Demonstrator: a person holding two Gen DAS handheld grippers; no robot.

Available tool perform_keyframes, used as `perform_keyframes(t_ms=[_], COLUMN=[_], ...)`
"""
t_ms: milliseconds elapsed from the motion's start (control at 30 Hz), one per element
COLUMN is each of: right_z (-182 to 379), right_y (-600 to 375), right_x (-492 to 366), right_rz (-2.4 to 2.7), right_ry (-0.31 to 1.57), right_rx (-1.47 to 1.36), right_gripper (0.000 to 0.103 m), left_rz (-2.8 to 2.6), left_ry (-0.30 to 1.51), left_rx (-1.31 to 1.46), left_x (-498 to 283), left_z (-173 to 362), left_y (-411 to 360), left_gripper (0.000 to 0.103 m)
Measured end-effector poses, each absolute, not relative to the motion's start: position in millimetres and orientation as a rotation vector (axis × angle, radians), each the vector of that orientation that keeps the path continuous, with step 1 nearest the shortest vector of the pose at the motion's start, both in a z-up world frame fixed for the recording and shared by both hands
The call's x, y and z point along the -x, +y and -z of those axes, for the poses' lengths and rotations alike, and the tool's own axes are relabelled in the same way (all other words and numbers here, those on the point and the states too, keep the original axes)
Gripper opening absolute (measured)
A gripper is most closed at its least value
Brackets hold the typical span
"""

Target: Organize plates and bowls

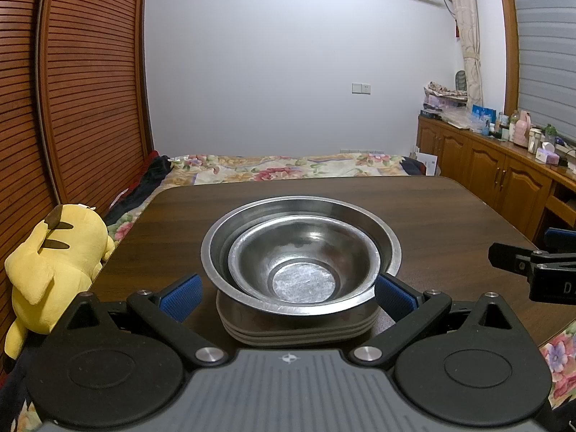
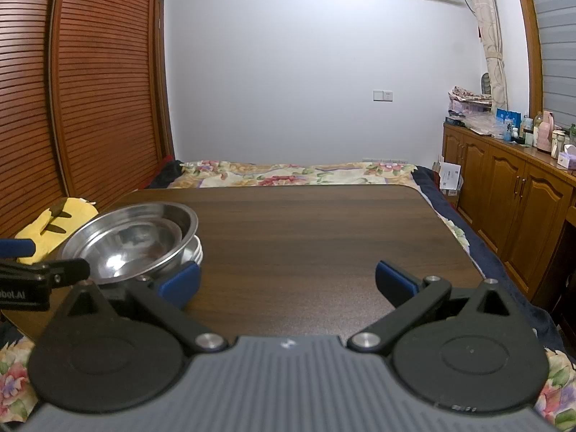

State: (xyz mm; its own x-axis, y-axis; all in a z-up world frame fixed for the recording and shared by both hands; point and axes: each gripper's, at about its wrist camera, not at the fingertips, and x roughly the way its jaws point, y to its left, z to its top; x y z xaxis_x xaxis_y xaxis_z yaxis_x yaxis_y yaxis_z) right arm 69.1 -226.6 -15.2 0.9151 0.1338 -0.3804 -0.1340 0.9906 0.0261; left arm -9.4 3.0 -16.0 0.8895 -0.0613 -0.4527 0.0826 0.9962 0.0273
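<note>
A small steel bowl (image 1: 302, 259) sits nested inside a larger steel bowl (image 1: 390, 241), and both rest on a low stack of pale plates (image 1: 298, 334) on the dark wooden table (image 1: 450, 216). My left gripper (image 1: 288, 293) is open, its blue pads on either side of the stack, apart from it. In the right wrist view the same bowls (image 2: 133, 241) and plates (image 2: 197, 252) stand at the left. My right gripper (image 2: 288, 282) is open over bare table, with nothing between its fingers.
A yellow plush toy (image 1: 54, 262) lies off the table's left edge. A bed with a floral cover (image 1: 280, 169) runs behind the table. Wooden cabinets (image 1: 504, 176) with clutter on top line the right wall; slatted wooden doors (image 1: 72, 90) stand at the left.
</note>
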Motion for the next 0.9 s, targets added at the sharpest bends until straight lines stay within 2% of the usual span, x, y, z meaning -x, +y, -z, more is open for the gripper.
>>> perform_keyframes(t_ms=[900], right_z=[16.6], right_y=[-227.0], right_x=[-70.3], right_rz=[-0.141], right_ry=[0.394], right_rx=[-0.002], right_gripper=[0.103], left_rz=[0.075], left_ry=[0.471], left_rx=[-0.044], left_x=[9.5], left_z=[18.1], left_y=[4.2], left_gripper=[0.103])
